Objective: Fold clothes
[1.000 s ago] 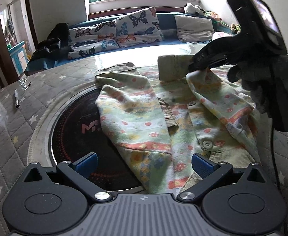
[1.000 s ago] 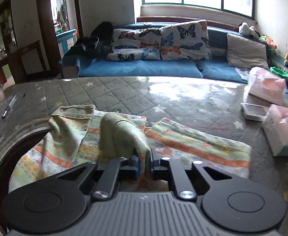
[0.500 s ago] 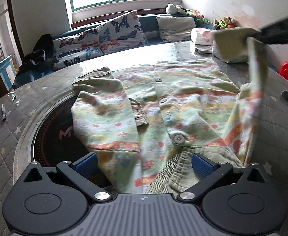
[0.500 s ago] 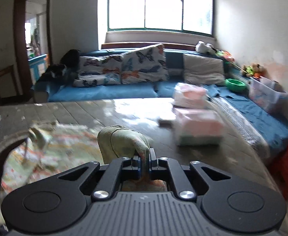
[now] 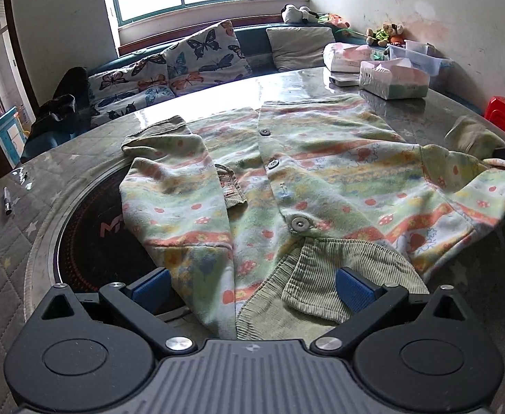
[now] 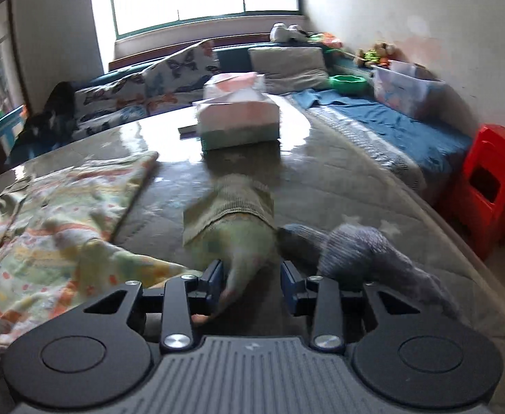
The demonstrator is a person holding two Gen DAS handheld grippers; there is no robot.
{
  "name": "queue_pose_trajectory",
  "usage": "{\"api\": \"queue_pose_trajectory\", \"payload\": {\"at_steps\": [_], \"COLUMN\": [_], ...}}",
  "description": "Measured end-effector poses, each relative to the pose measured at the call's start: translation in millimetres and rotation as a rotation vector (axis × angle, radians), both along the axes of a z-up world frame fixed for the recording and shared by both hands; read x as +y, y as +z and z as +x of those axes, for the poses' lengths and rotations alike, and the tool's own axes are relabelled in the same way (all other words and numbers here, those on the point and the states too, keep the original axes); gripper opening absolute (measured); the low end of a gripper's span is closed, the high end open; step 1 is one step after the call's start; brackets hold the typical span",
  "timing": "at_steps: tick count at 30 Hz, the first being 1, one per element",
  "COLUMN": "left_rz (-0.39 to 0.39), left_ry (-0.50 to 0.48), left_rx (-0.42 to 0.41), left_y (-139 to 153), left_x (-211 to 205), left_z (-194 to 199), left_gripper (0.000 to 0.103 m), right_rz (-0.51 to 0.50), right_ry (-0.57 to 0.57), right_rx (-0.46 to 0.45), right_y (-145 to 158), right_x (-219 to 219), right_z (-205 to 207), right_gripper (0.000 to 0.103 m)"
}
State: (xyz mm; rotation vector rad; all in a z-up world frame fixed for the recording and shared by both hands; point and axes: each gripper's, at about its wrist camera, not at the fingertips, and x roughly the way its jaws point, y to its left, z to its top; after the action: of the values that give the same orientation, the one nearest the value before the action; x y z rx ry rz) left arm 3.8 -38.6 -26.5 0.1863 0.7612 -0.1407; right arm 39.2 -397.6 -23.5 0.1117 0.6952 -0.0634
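Each claw is built alike: a ribbed grey housing is flanked by two round black discs, from which black linkage arms with silver screws run to blue ribbed pads. This is seen on the left claw (image 5: pixel 252 288) and the right claw (image 6: pixel 252 284). A grey knitted glove (image 6: pixel 366 252) is worn.

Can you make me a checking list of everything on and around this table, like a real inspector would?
Surface: quilted star-print table cover, round dark inset.
Job's things: patterned cardigan buttoned, spread flat; one sleeve stretched sideways.
Clutter: tissue box, pen.
Grippers: left gripper open over the collar; right gripper opening, sleeve between its fingers.
Cables: nothing seen.
Surroundings: butterfly cushions, red stool, window.
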Motion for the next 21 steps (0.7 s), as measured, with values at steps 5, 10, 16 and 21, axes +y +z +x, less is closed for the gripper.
{"api": "queue_pose_trajectory", "payload": {"at_steps": [5, 10, 16, 21], "left_rz": [0.009, 0.014, 0.006, -0.002], "left_ry": [0.006, 0.004, 0.006, 0.009], "left_rx": [-0.005, -0.008, -0.007, -0.004], "left_y": [0.3, 0.4, -0.5, -0.9], "left_x": [-2.0, -2.3, -0.8, 0.8], "left_z": [-1.9, -2.6, -2.5, -3.5], "left_gripper": [0.103, 0.103, 0.103, 0.103], "right_rz": [0.028, 0.032, 0.014, -0.042], "right_ry": [-0.097, -0.167, -0.191, -0.156], "right_rx": [0.006, 0.008, -0.005, -0.096], "right_y": [-8.1, -11.2, 3.1, 33.3], "right_x": [-29.9, -55.0, -58.8, -36.0], "right_z": [-19.6, -42.5, -66.1, -77.4], "right_gripper": [0.035, 0.036, 0.038, 0.039]}}
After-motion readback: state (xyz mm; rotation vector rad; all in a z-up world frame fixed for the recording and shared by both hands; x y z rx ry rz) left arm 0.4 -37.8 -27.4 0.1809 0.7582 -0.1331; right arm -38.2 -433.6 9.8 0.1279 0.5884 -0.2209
